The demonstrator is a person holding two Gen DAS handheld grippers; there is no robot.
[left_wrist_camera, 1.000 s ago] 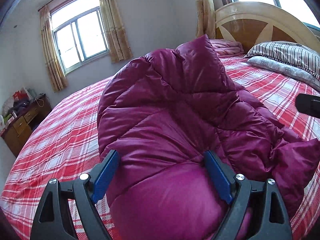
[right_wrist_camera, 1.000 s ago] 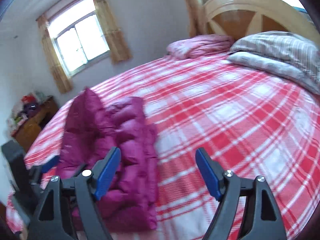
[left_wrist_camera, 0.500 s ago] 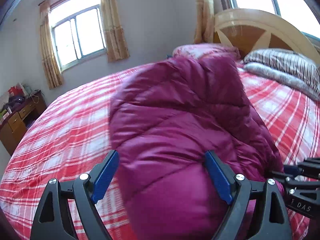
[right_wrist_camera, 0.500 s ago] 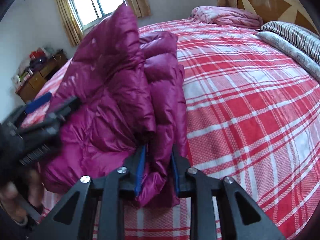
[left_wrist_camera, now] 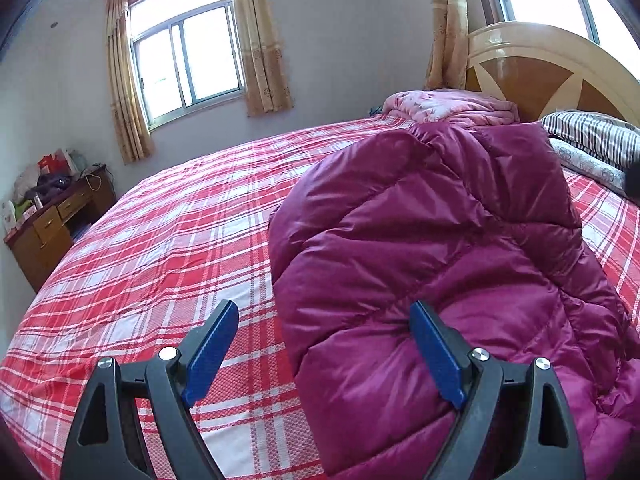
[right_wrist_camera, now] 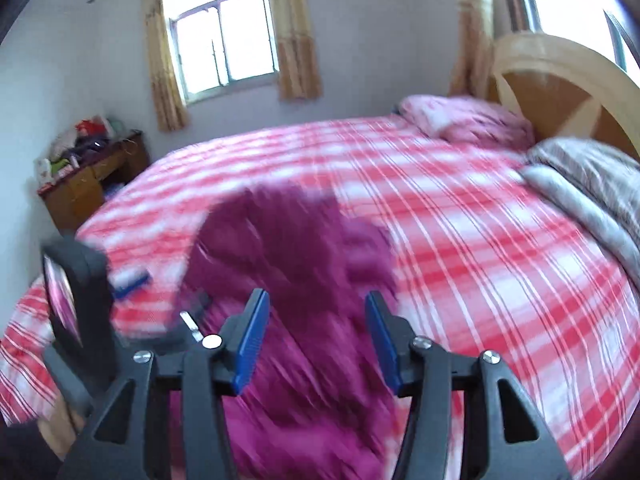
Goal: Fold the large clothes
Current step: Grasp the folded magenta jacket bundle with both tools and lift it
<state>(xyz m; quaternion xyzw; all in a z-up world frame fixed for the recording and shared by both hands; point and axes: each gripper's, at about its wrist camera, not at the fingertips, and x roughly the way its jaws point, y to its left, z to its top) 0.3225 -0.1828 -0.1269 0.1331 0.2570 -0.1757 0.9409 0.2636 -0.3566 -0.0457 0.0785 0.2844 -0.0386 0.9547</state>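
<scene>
Left wrist view: left gripper spread wide, blue pads well apart and clamping nothing; right-hand pad lying against the near bulge of a magenta quilted down jacket, left-hand pad over bare bedding; jacket heaped in a thick folded mound on the right half of a red-and-white plaid bedspread, reaching back toward the head of the bed; behind it a crumpled pink blanket at the foot of a cream and brown headboard; striped pillow just to the right of the jacket's far end; curtained window in the far wall; wooden desk piled with clutter in the left corner. Right wrist view, heavily smeared by motion: right gripper parted, nothing pinched between its blue pads; jacket lying on the bedspread straight ahead and running under the gap; possibly brushing the pads, though too blurred to say; left gripper showing at the left edge beside the jacket, with its black housing nearer the lens; pink blanket, headboard, grey pillow, window and desk beyond.
</scene>
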